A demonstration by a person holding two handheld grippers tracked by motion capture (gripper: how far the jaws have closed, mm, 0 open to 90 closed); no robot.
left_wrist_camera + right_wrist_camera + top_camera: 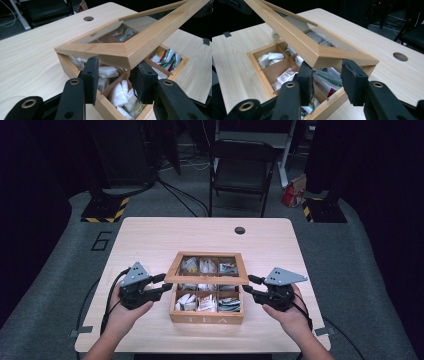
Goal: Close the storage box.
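A wooden tea box (206,319) stands on the table's near middle, with tea bags (205,302) in its compartments. Its glass-paned lid (207,280) is hinged at the back and stands half raised. My left gripper (162,284) is shut on the lid's front left corner (125,53), one pad (91,75) on each side of it. At the front right corner (319,56) my right gripper (248,286) grips the same way, its pads (352,80) against the wooden frame. Both hands hold the grippers roughly level, pointing inward at the box.
The light wooden table (150,240) has a round cable hole (240,230) near its far edge. A black folding chair (241,170) stands behind the table, beside a red bag (291,195) on the floor. Stand bases with yellow-black stripes (105,210) sit at the back left and back right.
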